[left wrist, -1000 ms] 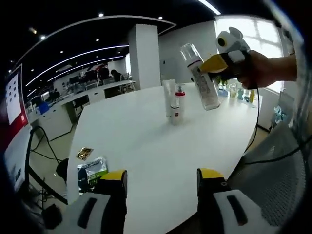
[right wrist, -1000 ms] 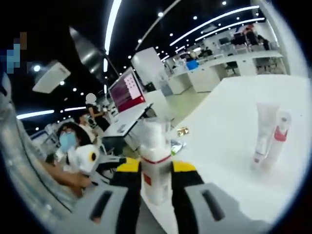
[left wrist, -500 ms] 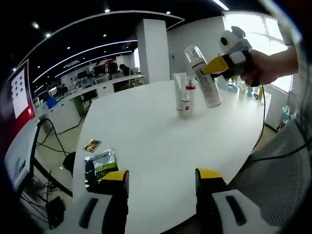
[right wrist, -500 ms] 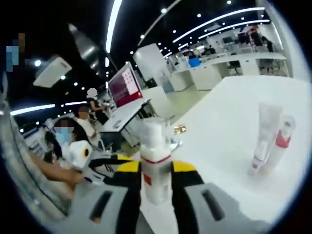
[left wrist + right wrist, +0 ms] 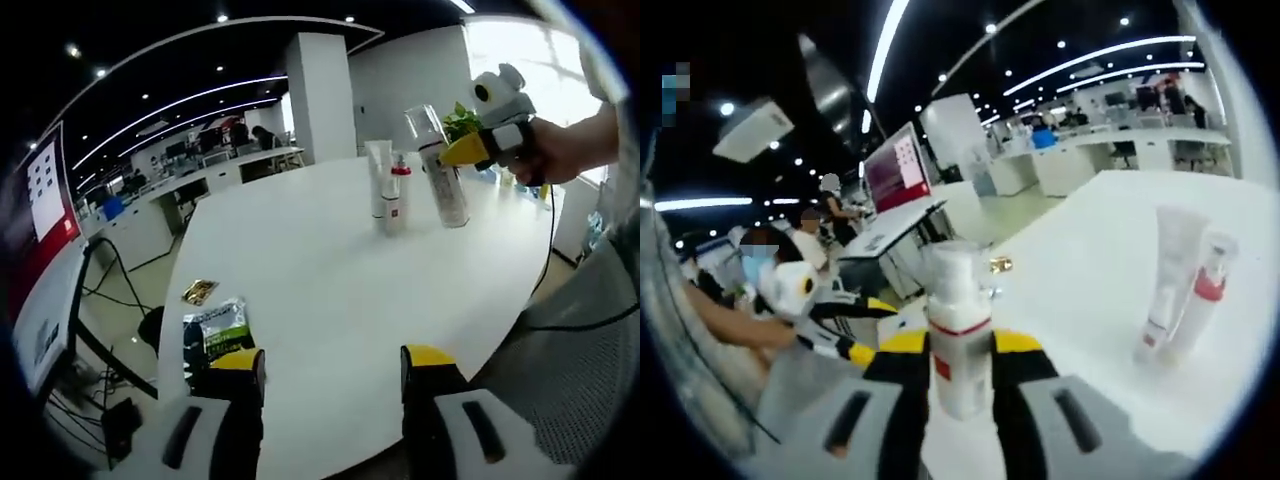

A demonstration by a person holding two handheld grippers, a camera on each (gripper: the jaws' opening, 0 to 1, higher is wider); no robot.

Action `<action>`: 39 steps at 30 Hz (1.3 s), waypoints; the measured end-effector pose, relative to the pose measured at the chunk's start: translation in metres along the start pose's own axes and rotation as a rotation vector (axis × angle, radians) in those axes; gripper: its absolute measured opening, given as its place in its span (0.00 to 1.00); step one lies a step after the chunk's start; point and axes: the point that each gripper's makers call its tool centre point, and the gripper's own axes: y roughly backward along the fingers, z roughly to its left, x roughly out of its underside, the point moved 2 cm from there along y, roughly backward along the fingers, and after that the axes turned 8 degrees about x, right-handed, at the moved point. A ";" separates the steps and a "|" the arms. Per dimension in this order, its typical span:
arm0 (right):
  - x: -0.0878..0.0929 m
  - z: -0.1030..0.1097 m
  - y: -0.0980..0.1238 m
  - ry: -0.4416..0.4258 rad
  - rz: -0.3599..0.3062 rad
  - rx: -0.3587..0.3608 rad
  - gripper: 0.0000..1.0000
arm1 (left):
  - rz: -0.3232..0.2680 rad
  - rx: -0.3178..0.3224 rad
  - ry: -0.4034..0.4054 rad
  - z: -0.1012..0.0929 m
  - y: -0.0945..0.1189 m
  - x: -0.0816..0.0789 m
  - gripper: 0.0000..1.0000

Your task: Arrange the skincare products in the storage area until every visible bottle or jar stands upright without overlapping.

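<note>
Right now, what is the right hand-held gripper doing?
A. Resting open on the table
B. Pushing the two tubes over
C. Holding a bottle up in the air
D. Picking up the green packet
C: the right hand-held gripper is shut on a bottle with a red band, and the left gripper view shows that bottle clear above the table, beside the two standing tubes.

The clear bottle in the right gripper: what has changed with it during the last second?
The right gripper has carried the clear bottle nearer to the white tube and red-capped bottle, tilted less. It stays clamped; both stand untouched. The left gripper stays open.
</note>
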 end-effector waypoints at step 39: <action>0.016 -0.068 0.015 0.114 -0.083 0.178 0.21 | 0.058 -0.057 -0.011 0.009 -0.001 0.006 0.53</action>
